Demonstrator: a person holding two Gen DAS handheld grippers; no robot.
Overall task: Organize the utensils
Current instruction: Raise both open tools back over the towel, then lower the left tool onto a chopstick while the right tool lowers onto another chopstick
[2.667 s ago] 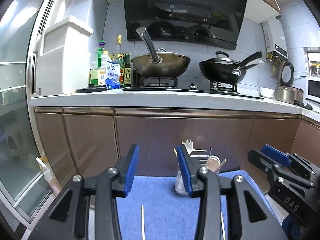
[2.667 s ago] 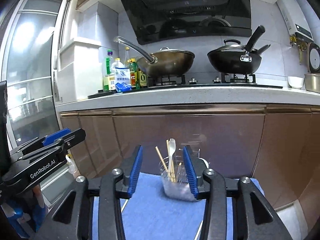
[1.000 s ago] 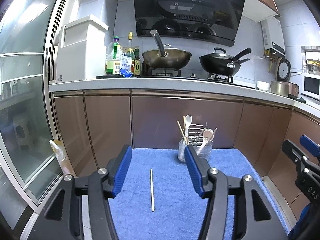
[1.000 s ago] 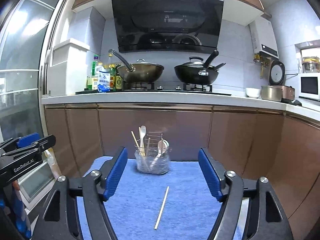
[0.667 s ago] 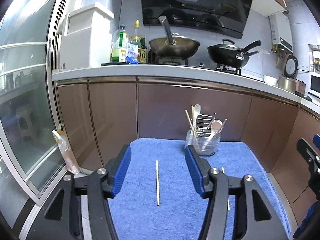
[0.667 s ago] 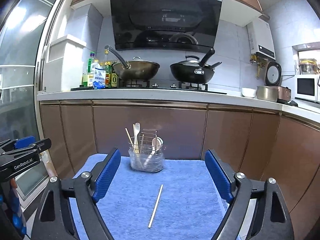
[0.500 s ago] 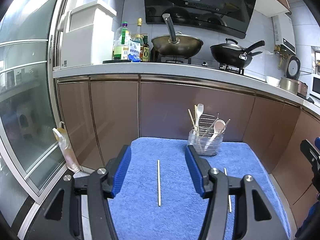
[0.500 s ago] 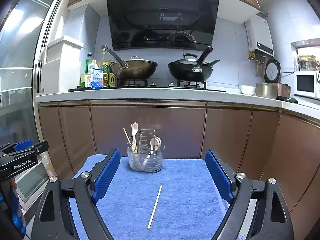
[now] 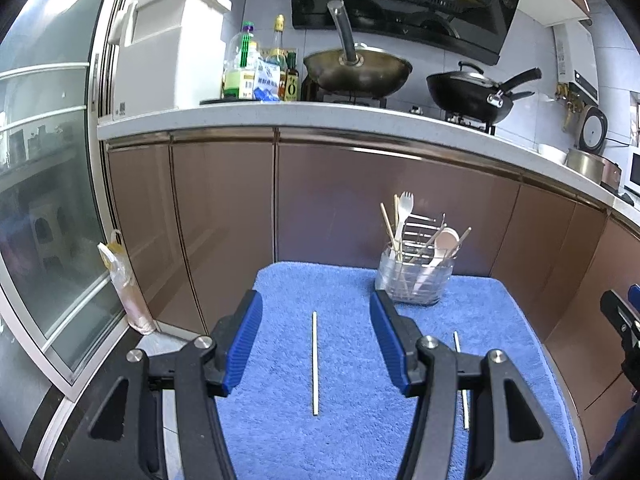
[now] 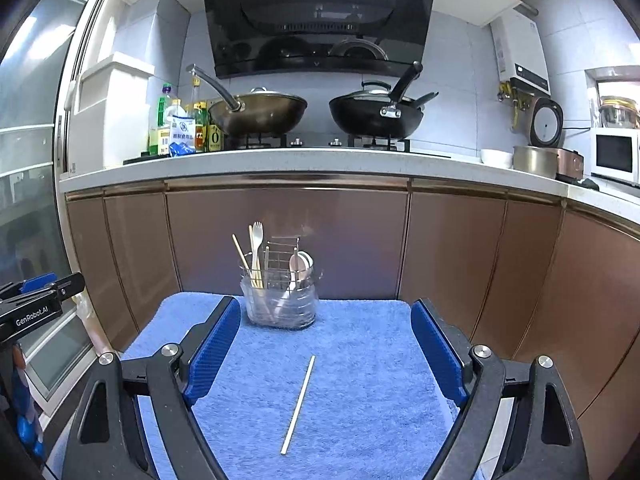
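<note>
2 loose chopsticks and a filled utensil holder on the blue towel

A clear utensil holder (image 9: 414, 280) stood upright at the far edge of the blue towel (image 9: 352, 432), with a wire rack behind it; it held a pale fork (image 9: 403, 216) standing tines up, a pale spoon (image 9: 442, 242) leaning bowl up, and several thin chopsticks. 1 pale chopstick (image 9: 315, 363) lay flat on the towel's left half, pointing away from the camera; a 2nd chopstick (image 10: 298, 404) lay flat to its right, well apart, both short of the holder

Fluffy blue towel (image 10: 360, 360); clear plastic holder (image 10: 280, 308); glossy brown cabinets (image 10: 352, 240).
</note>
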